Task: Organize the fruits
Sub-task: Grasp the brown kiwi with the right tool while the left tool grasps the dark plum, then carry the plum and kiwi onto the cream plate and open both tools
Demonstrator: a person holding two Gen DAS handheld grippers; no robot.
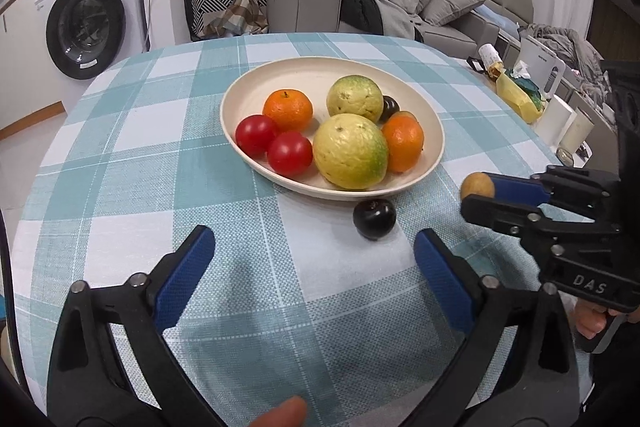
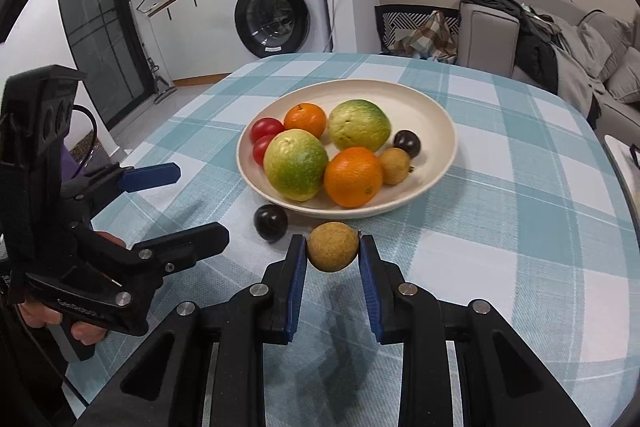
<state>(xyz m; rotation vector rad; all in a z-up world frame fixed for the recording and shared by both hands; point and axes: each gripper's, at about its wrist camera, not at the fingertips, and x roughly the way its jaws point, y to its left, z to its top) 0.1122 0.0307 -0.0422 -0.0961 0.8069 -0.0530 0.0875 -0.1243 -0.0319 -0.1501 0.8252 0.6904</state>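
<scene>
Left wrist view: the left claw [image 1: 314, 259] is standing wide and released, with nothing between its blue pads, hovering over the checked counter [image 1: 120, 155]. Just ahead, at about 1 o'clock, a small dark plum [image 1: 374, 218] is lying on the cloth, just beside the near rim of the cream bowl [image 1: 240, 83]. It is looking light, round and smooth-skinned, so it is likely to roll or slip; taking it across its widest middle seems safest. The bowl at 12 o'clock is holding two tomatoes [image 1: 273, 145], two oranges [image 1: 288, 109], two large green-yellow fruits [image 1: 350, 151] and another dark plum [image 1: 390, 108]. At 3 o'clock the right claw [image 1: 478, 193] is coming in from the side with a small brown fruit [image 1: 477, 186] at its tip.

Right wrist view: the right claw [image 2: 333, 247] is clenched on the small brown fruit [image 2: 332, 247], both pads pressing its sides at mid-height, and a shadow under it suggests it is off the cloth. It is probably light and firm with a thin skin, so a gentle squeeze should do. The bowl's rim [image 2: 440, 115] is sitting at 12 o'clock, and a matching brown fruit [image 2: 394, 166] is already lying inside at 1 o'clock. The loose plum [image 2: 271, 222] at 11 o'clock and the large orange [image 2: 353, 176] near the rim are crowding the way in. The left claw [image 2: 188, 203] is waiting at 9 o'clock.
</scene>
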